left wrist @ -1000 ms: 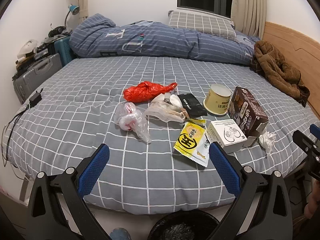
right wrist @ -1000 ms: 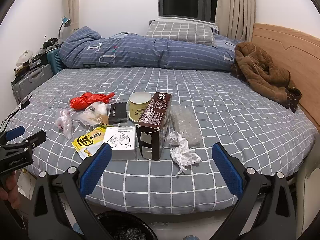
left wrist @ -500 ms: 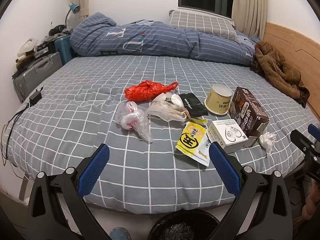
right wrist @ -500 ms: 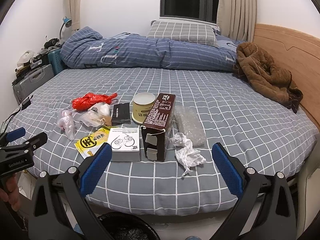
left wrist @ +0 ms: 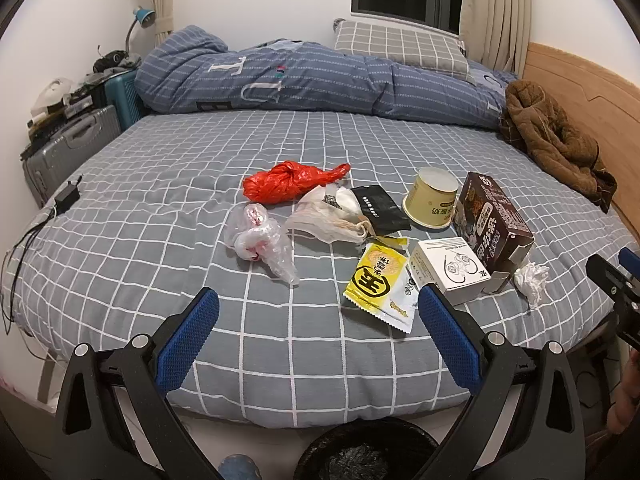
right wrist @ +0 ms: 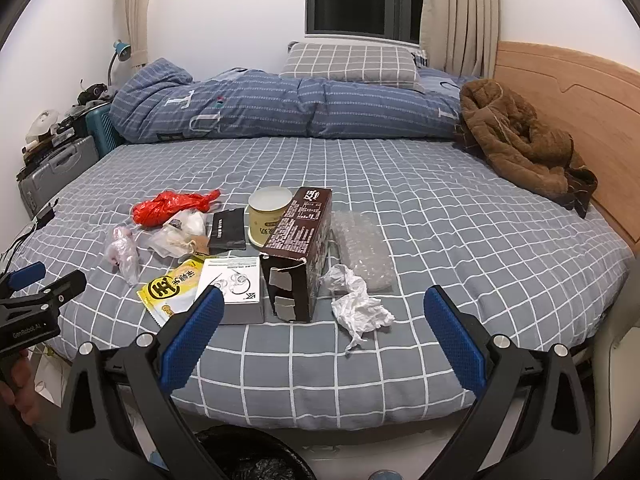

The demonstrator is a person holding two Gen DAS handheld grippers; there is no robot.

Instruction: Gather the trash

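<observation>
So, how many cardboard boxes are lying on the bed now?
2. The brown box lies near the middle of the litter, open end toward the camera. The white box lies touching its left side. Others may be hidden behind.

Grey bedsheet [left wrist: 168, 184] with white grid lines; red plastic bag [left wrist: 288, 186]; yellow snack packet [left wrist: 378, 276]; dark brown carton [right wrist: 300, 240]; white crumpled tissue [right wrist: 360, 306]; possibly cream-yellow cup [left wrist: 432, 202].
</observation>
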